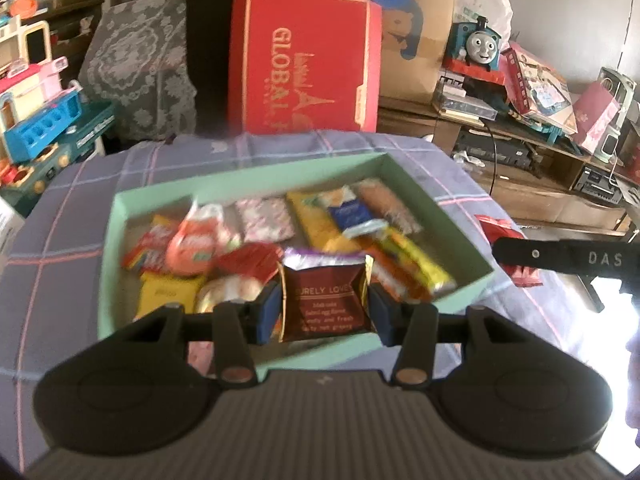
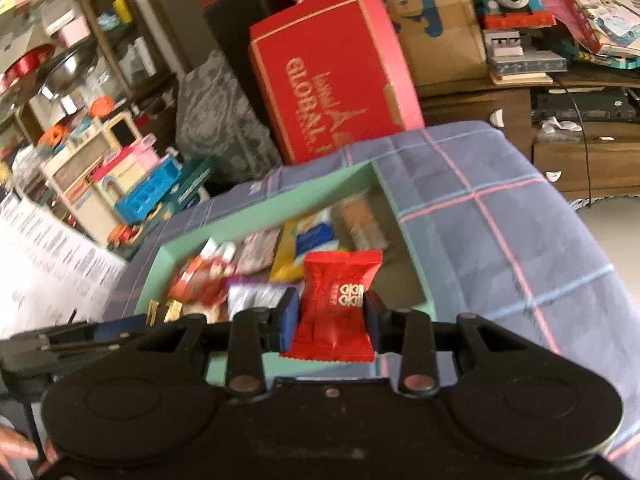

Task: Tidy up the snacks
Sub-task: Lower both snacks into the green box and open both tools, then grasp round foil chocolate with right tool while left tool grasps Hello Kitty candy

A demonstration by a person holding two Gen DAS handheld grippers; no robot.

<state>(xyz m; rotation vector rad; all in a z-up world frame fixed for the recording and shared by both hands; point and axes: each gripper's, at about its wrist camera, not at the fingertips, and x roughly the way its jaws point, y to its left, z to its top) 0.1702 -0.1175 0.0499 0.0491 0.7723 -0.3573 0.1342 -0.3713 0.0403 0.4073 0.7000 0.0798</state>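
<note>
Left claw (image 1: 324, 306) is gripping a maroon packet (image 1: 325, 304) | right claw (image 2: 331, 314) is clenching a red packet (image 2: 335, 304) | both are hanging above the green box's (image 1: 256, 180) near edge, snacks lying just beyond.

A mint-green box (image 1: 244, 184) sits on a slate-blue cloth (image 2: 480, 216) crossed by a plaid of pink and pale-blue lines. Inside lie wrappers in yellow, orange, royal blue and a pink-and-white speckle. A maroon packet (image 1: 325, 307) with pale lettering and a silver-purple top edge shows between blue pads (image 1: 269, 312) on black fittings; a bright red packet (image 2: 336, 304) with a white emblem shows between matching blue pads (image 2: 291, 320). Behind stands a red carton (image 1: 304, 68) with pale gold lettering and a thin pale border, beside a brown cardboard box (image 2: 436, 20) printed with a blue figure, and a blue toy engine (image 1: 478, 42) with a grey face and red base. A grey lace-patterned cover (image 1: 140, 68) drapes at left.
</note>
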